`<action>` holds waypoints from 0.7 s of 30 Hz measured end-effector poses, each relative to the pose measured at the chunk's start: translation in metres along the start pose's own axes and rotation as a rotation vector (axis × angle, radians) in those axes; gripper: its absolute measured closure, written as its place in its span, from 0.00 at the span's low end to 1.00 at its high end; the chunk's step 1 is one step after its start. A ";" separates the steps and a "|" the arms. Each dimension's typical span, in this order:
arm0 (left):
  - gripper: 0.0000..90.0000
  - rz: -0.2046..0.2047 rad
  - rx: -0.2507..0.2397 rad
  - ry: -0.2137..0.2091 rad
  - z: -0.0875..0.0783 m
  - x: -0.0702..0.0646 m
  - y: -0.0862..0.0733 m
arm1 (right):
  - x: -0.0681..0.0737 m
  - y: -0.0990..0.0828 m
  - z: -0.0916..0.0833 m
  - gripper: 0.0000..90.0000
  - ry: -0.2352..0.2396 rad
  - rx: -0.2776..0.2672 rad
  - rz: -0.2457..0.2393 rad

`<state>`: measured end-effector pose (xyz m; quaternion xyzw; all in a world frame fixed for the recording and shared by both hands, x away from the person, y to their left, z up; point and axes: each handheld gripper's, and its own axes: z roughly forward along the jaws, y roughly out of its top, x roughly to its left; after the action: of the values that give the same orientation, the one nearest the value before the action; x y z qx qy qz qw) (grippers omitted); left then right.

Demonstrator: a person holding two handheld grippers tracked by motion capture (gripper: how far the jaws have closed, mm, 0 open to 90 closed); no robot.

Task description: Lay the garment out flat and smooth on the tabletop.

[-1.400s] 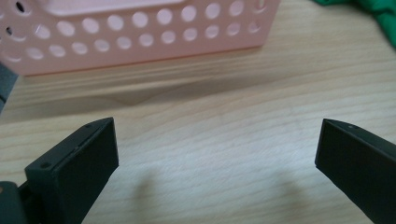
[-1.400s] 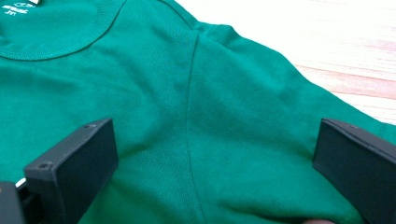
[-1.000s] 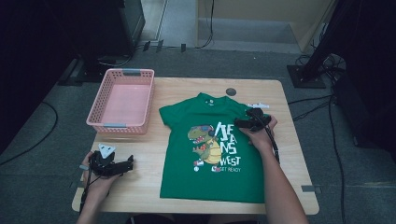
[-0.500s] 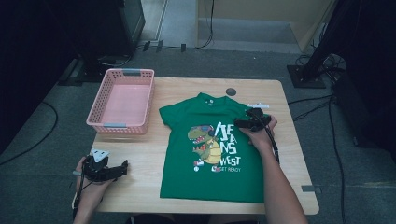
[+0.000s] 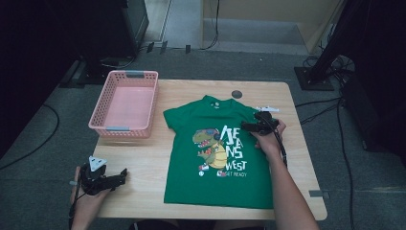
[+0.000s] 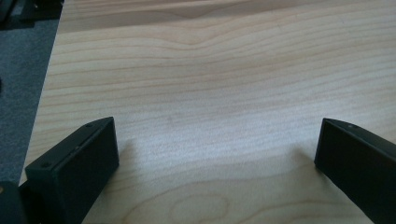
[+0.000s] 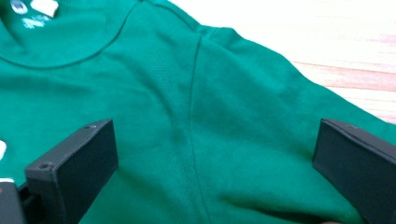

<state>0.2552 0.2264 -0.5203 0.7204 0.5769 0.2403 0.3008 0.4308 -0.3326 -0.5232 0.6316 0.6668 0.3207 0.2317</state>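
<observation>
Basket [image 5: 125, 103] seemingly empty; both tools, left [image 5: 119, 178] and right [image 5: 246, 126], wide open, unladen.

The left hand-held gripper [image 6: 217, 158] has its two black jaws spread wide apart, with nothing between them. Below lies bare, pale wood-grain desk [image 6: 224, 84]. At the upper left the desk's edge gives way to dark grey carpet floor [image 6: 21, 88].

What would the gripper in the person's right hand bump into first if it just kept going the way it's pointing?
Most likely the green T-shirt. The right gripper is open, with the shoulder seam and sleeve lying between its jaws. How high it hovers above the cloth is unclear.
</observation>
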 end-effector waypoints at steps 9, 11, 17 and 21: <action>0.00 0.008 0.001 -0.006 -0.003 0.005 -0.003 | 0.000 0.008 -0.024 0.00 0.049 -0.076 0.012; 0.00 0.006 0.002 -0.004 -0.004 0.008 -0.004 | 0.000 0.010 -0.031 0.00 0.050 -0.095 0.006; 0.00 0.007 0.000 -0.005 -0.005 0.009 -0.005 | -0.003 0.011 -0.050 0.00 0.077 -0.119 0.000; 0.00 0.001 0.000 0.000 -0.005 0.009 -0.004 | -0.004 0.008 -0.061 0.00 0.086 -0.129 -0.015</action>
<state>0.2508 0.2363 -0.5203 0.7208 0.5763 0.2405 0.3008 0.3931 -0.3445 -0.4755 0.5959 0.6589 0.3879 0.2455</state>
